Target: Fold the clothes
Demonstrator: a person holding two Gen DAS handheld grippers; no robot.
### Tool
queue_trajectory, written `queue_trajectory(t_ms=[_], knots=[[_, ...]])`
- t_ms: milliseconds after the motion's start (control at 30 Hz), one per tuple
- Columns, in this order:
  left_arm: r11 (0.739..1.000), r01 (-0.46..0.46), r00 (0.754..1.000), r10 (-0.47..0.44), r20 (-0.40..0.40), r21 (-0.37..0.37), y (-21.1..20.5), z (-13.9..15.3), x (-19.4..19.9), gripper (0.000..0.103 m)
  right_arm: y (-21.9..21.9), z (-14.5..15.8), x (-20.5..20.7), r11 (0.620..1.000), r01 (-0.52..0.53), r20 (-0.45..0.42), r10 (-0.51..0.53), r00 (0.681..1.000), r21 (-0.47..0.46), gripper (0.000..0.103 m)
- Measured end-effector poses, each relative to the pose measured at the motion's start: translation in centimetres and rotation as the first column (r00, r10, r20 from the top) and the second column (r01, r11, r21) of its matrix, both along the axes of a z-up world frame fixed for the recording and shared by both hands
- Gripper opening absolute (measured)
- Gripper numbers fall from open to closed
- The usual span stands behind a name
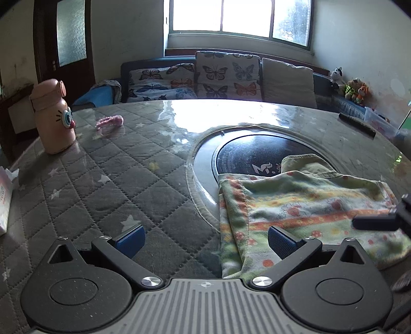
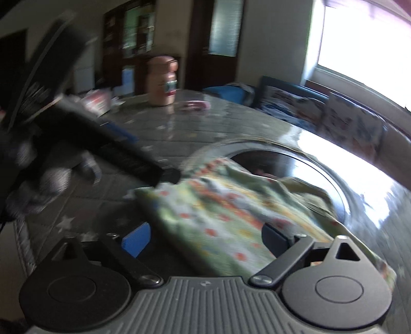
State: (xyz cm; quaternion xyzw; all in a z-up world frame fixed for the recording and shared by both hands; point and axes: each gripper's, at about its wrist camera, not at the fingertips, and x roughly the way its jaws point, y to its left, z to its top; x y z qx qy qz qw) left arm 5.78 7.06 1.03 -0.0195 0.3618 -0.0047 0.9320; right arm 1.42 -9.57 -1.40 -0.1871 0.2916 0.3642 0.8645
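Overhead nothing shows; below, a round quilted table (image 1: 108, 185) under clear plastic has a dark inset disc (image 1: 257, 154), and the floral cloth (image 1: 295, 205) lies half over it. Both the left gripper (image 1: 205, 241) and right gripper (image 2: 205, 239) stand released above the cloth. A sofa (image 1: 226, 77) sits under the window (image 1: 239, 18). The right view is blurred.

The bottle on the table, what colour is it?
Pink bottle, with a cartoon eye on its side; the left wrist view shows it best.
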Motion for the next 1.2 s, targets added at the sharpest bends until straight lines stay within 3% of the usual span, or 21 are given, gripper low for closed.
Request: queue_trajectory(t_ms=[167,400,433,533,600,833,933,1000,1100,1200], knots=[[0.998,0.017,0.999,-0.018,-0.026,-0.063,0.7,-0.1,1.0,0.097,2.7,-0.5,-0.4,0.996,-0.071,0.029,0.072,0.997,-0.051,0.08],[0.985,0.03,0.997,-0.042,-0.07,-0.171,1.5,-0.7,2.2,0.09,4.7,-0.8,-0.3,0.991,-0.109,0.036,0.112,0.993,-0.083,0.044],[0.981,0.028,0.996,-0.044,-0.078,-0.19,1.7,-0.8,2.3,0.09,4.7,-0.7,-0.3,0.991,-0.108,0.035,0.111,0.993,-0.076,0.034],[0.97,0.022,0.994,-0.048,-0.099,-0.243,2.0,-0.8,2.7,0.09,4.3,-0.2,-0.2,0.994,-0.106,0.024,0.107,0.994,-0.04,0.018],[0.961,0.013,0.993,-0.046,-0.112,-0.277,2.1,-0.8,3.0,0.089,3.7,0.5,-0.3,0.995,-0.1,0.021,0.101,0.995,-0.005,0.014],[0.906,-0.012,0.987,-0.057,-0.15,-0.424,2.1,-0.8,3.6,0.086,0.6,2.7,-0.9,0.991,-0.072,0.029,0.069,0.997,0.111,0.01],[0.884,0.007,0.984,-0.088,-0.152,-0.467,1.4,-1.0,3.7,0.072,-0.6,2.9,-1.4,0.987,-0.074,0.023,0.071,0.997,0.14,0.009],[0.866,0.015,0.981,-0.109,-0.159,-0.499,1.0,-1.4,3.9,0.05,-1.1,2.9,-1.6,0.985,-0.08,0.022,0.078,0.997,0.15,0.009],[0.865,0.012,0.982,-0.104,-0.157,-0.501,0.8,-1.9,3.9,0.029,-2.4,2.8,-1.6,0.981,-0.085,-0.003,0.086,0.996,0.173,0.011],[0.869,0.007,0.983,-0.096,-0.155,-0.495,0.8,-2.1,3.9,0.023,-4.0,2.8,-1.3,0.978,-0.056,-0.027,0.063,0.998,0.199,0.02]])
